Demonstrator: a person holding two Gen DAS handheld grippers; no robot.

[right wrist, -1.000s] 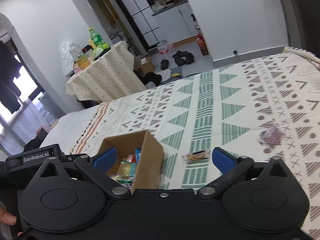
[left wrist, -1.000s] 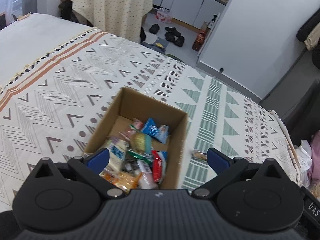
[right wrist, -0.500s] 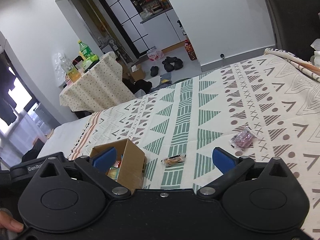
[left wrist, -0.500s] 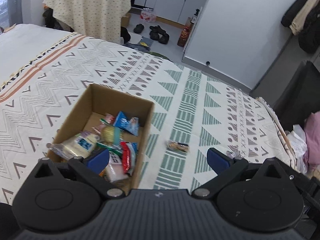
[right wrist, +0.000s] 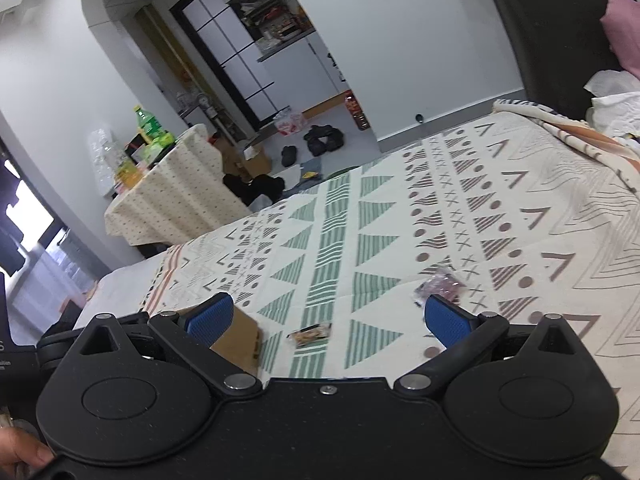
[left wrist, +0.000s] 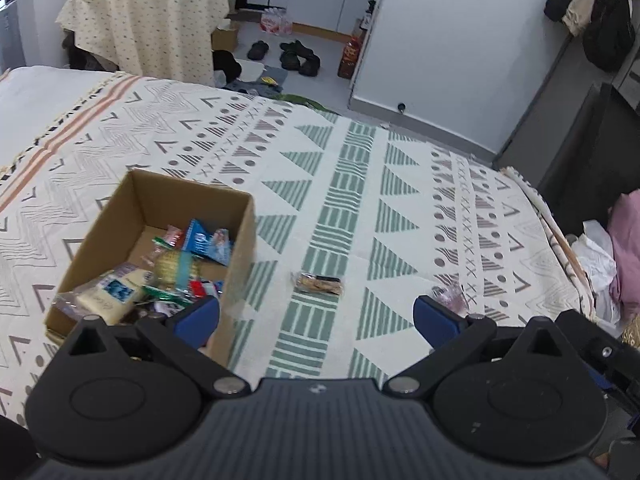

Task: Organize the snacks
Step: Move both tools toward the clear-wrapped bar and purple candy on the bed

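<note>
An open cardboard box (left wrist: pixel 192 196) holding several snack packets lies on the patterned bedspread (left wrist: pixel 360 200), low and left in the left wrist view. To its right lies a brown snack bar in clear wrap (left wrist: pixel 319 283), and further right a small pinkish packet (left wrist: pixel 450 294). My left gripper (left wrist: pixel 316 316) hovers open above the bar with nothing between its fingers. The right wrist view shows the box's corner (right wrist: pixel 236 334), the same bar (right wrist: pixel 310 334) and the pinkish packet (right wrist: pixel 440 286). My right gripper (right wrist: pixel 328 314) is open and holds nothing.
Beyond the bed's far edge are a cloth-covered table (left wrist: pixel 148 20) with bottles, shoes (left wrist: pixel 298 54) on the floor and a white wall (left wrist: pixel 460 40). Crumpled white and pink fabric (left wrist: pixel 612 256) lies at the bed's right edge. A hand (right wrist: pixel 20 452) grips the left tool.
Both grippers have swung right: the box slid toward the left of each view, and the snack bar and the pinkish packet came nearer the centre. Both stayed open.
</note>
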